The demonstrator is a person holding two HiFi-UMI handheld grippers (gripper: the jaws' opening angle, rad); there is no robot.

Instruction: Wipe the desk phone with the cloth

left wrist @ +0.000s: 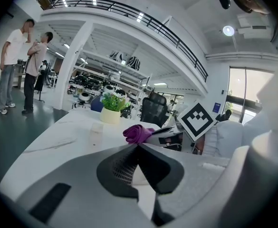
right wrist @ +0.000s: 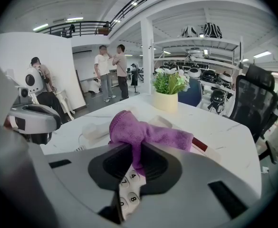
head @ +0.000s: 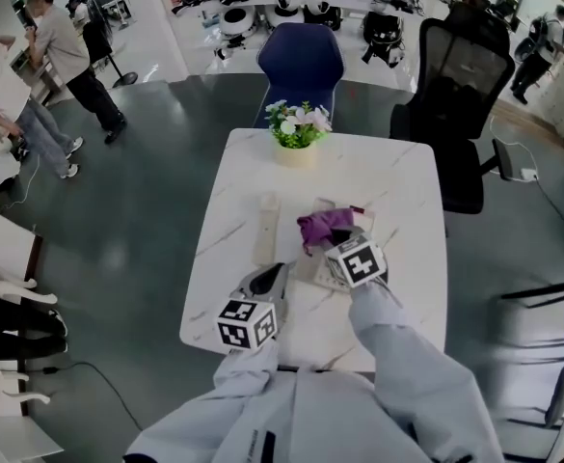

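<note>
Step in hand: wiping. The right gripper (right wrist: pixel 138 152) is clamped on the purple cloth (right wrist: pixel 139 131), which hangs directly above the keypad of the desk phone (right wrist: pixel 127 188). Contact with the keys cannot be confirmed. The left gripper (left wrist: pixel 139 146) sits just left of the phone, jaws together on nothing.

Next move: lower the cloth and sweep it across the keys with light pressure.

Legible writing: key digits 4, 7, 8, 0. No brand is readable.

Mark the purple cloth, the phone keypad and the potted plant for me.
purple cloth (right wrist: pixel 143 132): right gripper view, on the bunched fold above the jaws.
phone keypad (right wrist: pixel 128 186): right gripper view, on the number keys between the jaws.
potted plant (head: pixel 296 152): head view, on the pale pot.
</note>
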